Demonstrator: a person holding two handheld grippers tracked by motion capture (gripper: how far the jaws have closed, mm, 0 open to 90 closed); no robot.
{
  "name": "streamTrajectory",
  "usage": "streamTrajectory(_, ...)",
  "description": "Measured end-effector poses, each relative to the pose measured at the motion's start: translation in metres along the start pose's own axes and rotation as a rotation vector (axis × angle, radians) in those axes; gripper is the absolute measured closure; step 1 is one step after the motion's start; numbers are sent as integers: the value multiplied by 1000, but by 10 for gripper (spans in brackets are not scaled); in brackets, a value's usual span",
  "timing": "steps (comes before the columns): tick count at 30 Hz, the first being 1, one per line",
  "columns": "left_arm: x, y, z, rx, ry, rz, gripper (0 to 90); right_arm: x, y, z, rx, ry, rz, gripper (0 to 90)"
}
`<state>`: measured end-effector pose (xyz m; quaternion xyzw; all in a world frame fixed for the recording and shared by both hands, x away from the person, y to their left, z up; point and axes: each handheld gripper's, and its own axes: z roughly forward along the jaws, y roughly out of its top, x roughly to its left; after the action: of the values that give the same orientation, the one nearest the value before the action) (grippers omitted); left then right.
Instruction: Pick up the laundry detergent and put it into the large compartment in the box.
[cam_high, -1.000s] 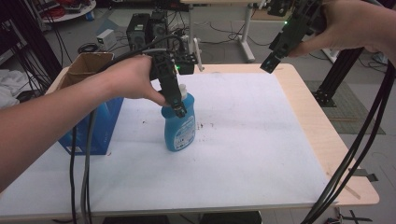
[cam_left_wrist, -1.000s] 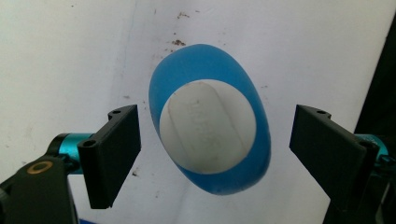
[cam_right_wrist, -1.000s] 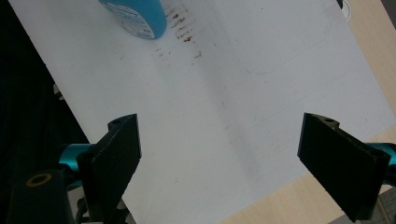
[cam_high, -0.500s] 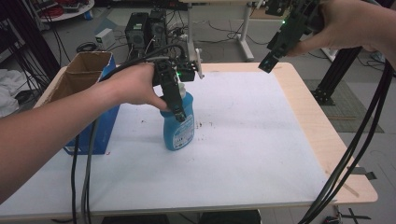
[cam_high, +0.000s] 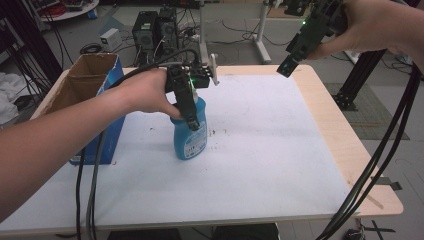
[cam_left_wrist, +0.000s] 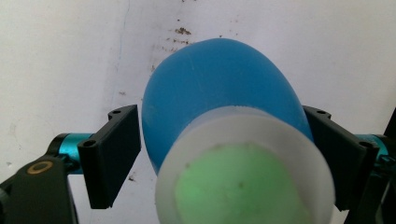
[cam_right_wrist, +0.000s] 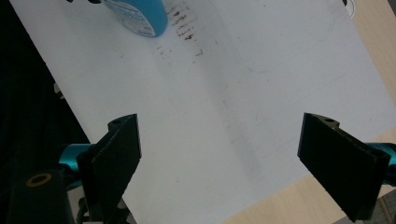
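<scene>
— While the bottle (cam_high: 190, 132) stands upright at centre-left of the worktop (cam_high: 280, 150), what holds it?

— The left gripper (cam_left_wrist: 219, 140), jaws either side of its shoulder; contact seems likely, but I cannot tell.

— And the right gripper (cam_high: 289, 65)?

— Upper right of the frame, jaws spread wide, holding nothing.

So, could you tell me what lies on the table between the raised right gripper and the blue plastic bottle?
Nothing but bare white table top with a few dark specks near the blue plastic bottle; the high view shows the right gripper held well above it.
</scene>
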<state>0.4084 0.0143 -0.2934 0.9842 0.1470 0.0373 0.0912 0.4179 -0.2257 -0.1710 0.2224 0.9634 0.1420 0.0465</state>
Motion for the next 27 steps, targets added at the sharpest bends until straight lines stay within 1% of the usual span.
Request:
streamTrajectory(3,1,0,0,2,1,2,166,0,0,0,-2,0,0,126)
streamTrajectory(8,1,1,1,7,-8,-11,167,0,-1,0,-2,-1,2,126)
streamTrajectory(11,1,1,1,8,-5,-9,168,0,-1,0,-2,-1,2,126)
streamTrajectory(13,1,1,1,8,-9,-20,169,-1,-1,0,-3,-1,3,126)
streamTrajectory(14,2,1,1,9,-9,-16,169,-1,-1,0,-3,-1,3,126)
streamTrajectory(27,4,0,2,17,-21,-35,185,0,-2,0,-2,-1,5,126)
